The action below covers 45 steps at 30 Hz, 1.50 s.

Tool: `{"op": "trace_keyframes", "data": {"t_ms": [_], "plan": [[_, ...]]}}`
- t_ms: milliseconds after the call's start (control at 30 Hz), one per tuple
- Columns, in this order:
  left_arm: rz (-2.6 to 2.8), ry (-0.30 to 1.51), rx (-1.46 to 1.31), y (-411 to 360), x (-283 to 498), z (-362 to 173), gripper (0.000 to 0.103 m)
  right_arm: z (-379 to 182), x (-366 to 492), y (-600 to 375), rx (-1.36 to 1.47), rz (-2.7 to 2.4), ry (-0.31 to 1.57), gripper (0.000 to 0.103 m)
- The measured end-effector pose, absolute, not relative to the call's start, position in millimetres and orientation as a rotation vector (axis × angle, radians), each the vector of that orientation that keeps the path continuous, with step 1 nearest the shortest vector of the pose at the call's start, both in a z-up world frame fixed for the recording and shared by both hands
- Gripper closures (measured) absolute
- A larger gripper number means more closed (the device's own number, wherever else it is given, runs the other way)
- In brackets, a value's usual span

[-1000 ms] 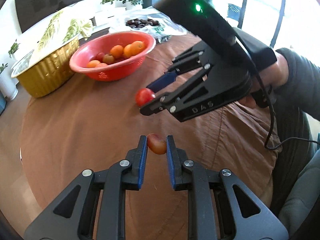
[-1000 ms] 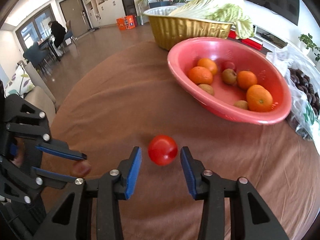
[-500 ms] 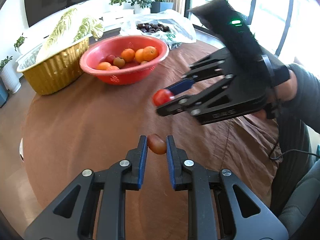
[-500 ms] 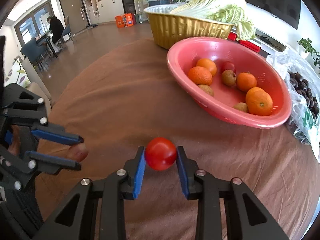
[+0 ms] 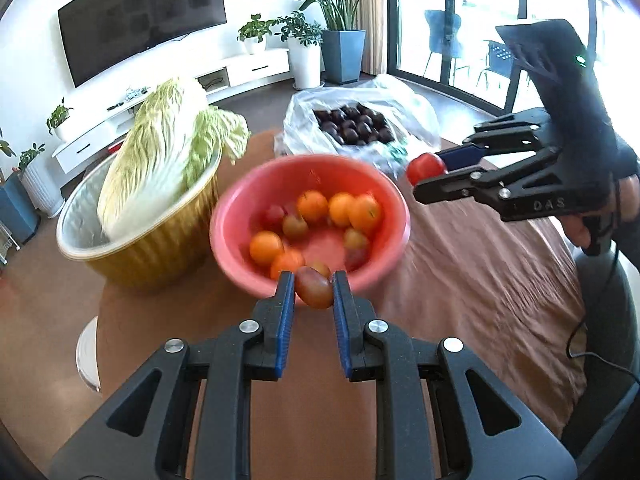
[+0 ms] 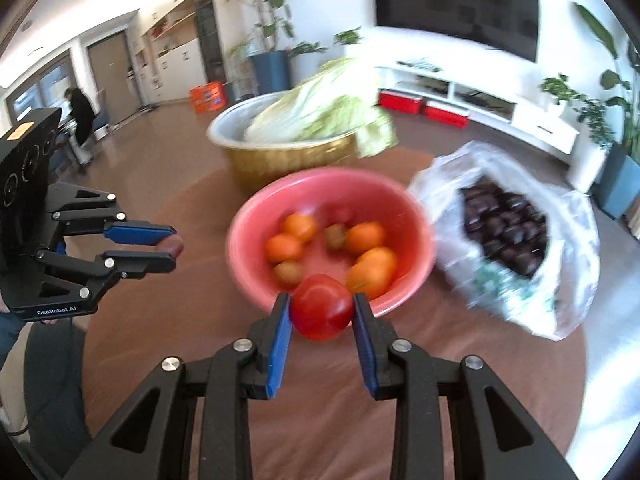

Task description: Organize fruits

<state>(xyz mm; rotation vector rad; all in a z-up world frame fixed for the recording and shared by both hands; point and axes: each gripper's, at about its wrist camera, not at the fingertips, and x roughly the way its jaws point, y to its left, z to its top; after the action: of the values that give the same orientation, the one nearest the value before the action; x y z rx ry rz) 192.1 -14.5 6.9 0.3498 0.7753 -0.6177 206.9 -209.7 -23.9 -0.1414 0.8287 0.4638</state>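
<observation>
My left gripper is shut on a small dark-red oval fruit and holds it in the air at the near rim of the pink bowl. My right gripper is shut on a red tomato, also raised just short of the pink bowl. The bowl holds several oranges and small brownish fruits. In the left wrist view the right gripper with its tomato hangs right of the bowl. In the right wrist view the left gripper shows at the left.
A gold foil tub with a napa cabbage stands left of the bowl. A clear plastic bag of dark fruits lies behind it. All rest on a round table with a brown cloth.
Both grippers have lifted their fruits off the cloth and moved toward the pink bowl. The right gripper closed on the tomato during this second.
</observation>
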Motion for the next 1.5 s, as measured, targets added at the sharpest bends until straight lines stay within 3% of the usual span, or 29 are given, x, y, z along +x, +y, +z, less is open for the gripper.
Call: {"op": "trace_keyframes", "data": {"t_ms": [267,633,733,800,833,867,1100,1200,1333,1433,1500], "plan": [[-0.578,0.839,0.383,-44,252,-19,0.085,-42,250,-205,-0.154,0.435,0.87,0.07],[-0.548,0.905,0.377,-46,269,-57,0.084,-66,269,-188,-0.188,0.451,0.926,0.07],[-0.53,0.907,0.357,-45,274,-61,0.074,-66,271,-186,-0.183,0.453,0.93,0.069],[-0.54,0.892,0.339,-44,274,-60,0.053,-66,271,-185,-0.181,0.453,0.928,0.066],[-0.55,0.879,0.33,-44,272,-58,0.035,-65,270,-185,-0.18,0.453,0.927,0.064],[-0.55,0.866,0.325,-45,271,-55,0.026,-64,270,-186,-0.179,0.453,0.925,0.063],[-0.491,0.821,0.27,-30,261,-39,0.025,-46,253,-202,-0.177,0.418,0.879,0.06],[-0.45,0.767,0.227,-16,244,-23,0.025,-29,235,-218,-0.153,0.388,0.831,0.053],[-0.374,0.618,0.193,-2,198,5,0.005,-3,201,-236,-0.084,0.35,0.748,0.047],[-0.307,0.443,0.166,4,144,35,0.0,21,166,-245,-0.041,0.305,0.617,0.037],[-0.217,0.335,0.119,7,108,53,0.0,40,139,-249,0.003,0.276,0.498,0.014]]}}
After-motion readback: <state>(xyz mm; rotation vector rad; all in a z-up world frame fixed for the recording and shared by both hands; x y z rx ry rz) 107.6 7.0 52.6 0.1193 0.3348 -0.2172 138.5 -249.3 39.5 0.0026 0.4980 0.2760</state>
